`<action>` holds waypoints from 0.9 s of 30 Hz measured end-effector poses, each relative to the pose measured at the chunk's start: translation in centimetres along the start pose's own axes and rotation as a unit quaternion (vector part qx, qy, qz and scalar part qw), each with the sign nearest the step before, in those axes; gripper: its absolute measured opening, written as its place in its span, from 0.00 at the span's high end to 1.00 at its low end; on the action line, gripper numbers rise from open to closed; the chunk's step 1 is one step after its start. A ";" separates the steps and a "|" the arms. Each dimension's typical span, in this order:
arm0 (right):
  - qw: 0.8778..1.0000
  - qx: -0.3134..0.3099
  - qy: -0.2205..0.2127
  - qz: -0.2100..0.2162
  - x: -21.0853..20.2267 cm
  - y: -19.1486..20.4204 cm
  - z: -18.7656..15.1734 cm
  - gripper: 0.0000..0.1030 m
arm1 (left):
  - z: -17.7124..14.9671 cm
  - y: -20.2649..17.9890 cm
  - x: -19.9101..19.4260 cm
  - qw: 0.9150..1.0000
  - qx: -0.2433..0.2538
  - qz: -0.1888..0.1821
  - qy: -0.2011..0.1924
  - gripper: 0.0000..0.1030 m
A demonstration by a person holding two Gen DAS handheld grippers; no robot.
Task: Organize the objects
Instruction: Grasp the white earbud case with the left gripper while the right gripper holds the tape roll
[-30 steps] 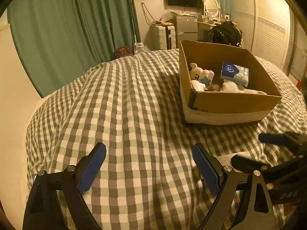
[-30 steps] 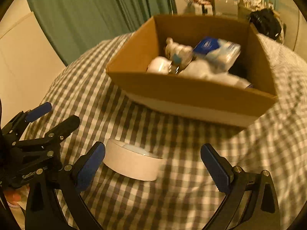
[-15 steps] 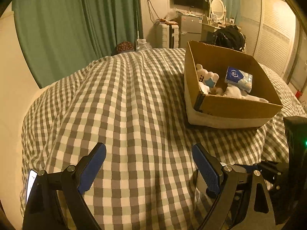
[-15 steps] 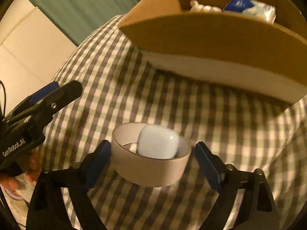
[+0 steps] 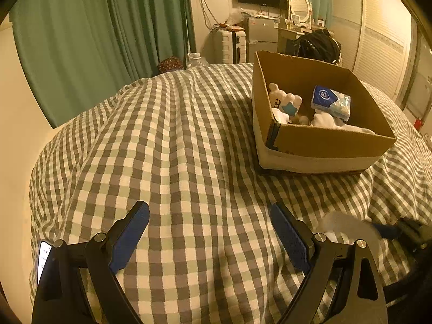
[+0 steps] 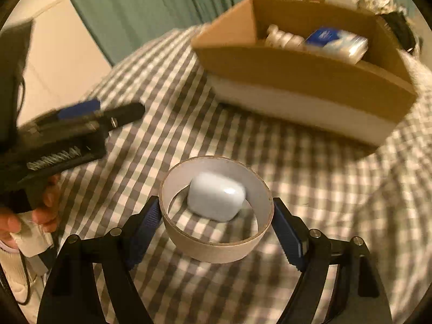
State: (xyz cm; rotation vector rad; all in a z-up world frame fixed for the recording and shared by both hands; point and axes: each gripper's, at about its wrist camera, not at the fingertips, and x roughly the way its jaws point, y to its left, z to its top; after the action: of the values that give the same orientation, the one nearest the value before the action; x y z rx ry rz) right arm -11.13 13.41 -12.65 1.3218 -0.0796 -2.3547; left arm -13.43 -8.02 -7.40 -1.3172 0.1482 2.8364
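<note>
My right gripper [image 6: 216, 224] is shut on a white tape roll [image 6: 216, 245], its blue pads pressed on both sides, holding it just above the checked bedspread [image 6: 337, 189]. A white earbud case [image 6: 217, 197] shows through the roll's hole; I cannot tell whether it lies on the bed or rides in the roll. The roll shows blurred in the left wrist view [image 5: 348, 226]. A cardboard box [image 6: 297, 64] with a plush toy [image 5: 283, 102] and a tissue pack [image 5: 330, 102] stands beyond. My left gripper [image 5: 210, 232] is open and empty over the bedspread.
Green curtains [image 5: 94, 32] hang behind the bed. A suitcase [image 5: 229, 46], a small fridge and a cluttered desk stand at the far wall. A phone [image 5: 43, 259] lies at the bed's left edge. The left gripper's body [image 6: 67, 135] is to the roll's left.
My right gripper has closed on the tape roll and lifted it slightly, tilting up so the box interior shows. The left gripper has pulled back a little.
</note>
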 end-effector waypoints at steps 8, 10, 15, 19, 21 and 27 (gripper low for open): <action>0.995 0.032 -0.071 -0.058 -4.3 -3.1 2.4 0.22 | -0.7 -3.1 0.7 0.999 0.041 -0.017 0.011 0.09; 0.993 0.035 -0.078 -0.079 -4.6 -3.8 2.8 0.22 | -1.1 -4.5 1.1 0.998 0.057 -0.023 0.017 0.09; 0.990 0.054 -0.086 -0.096 -5.0 -5.6 3.5 0.22 | -2.2 -7.6 2.5 0.994 0.088 -0.049 0.037 0.09; 0.991 0.049 -0.082 -0.096 -5.3 -6.0 3.2 0.22 | -3.0 -9.7 3.9 0.990 0.119 -0.056 0.048 0.10; 0.991 0.048 -0.081 -0.093 -5.2 -6.0 3.1 0.22 | -3.3 -10.4 4.9 0.988 0.131 -0.056 0.060 0.16; 0.991 0.055 -0.086 -0.086 -5.3 -6.3 2.4 0.22 | -3.2 -10.9 7.5 0.985 0.113 -0.078 0.101 0.49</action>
State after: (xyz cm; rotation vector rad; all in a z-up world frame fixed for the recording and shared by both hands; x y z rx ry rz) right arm -12.93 20.80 -8.69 1.2169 -0.1559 -2.6418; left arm -15.30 2.29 -16.07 -1.4884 0.3400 2.4693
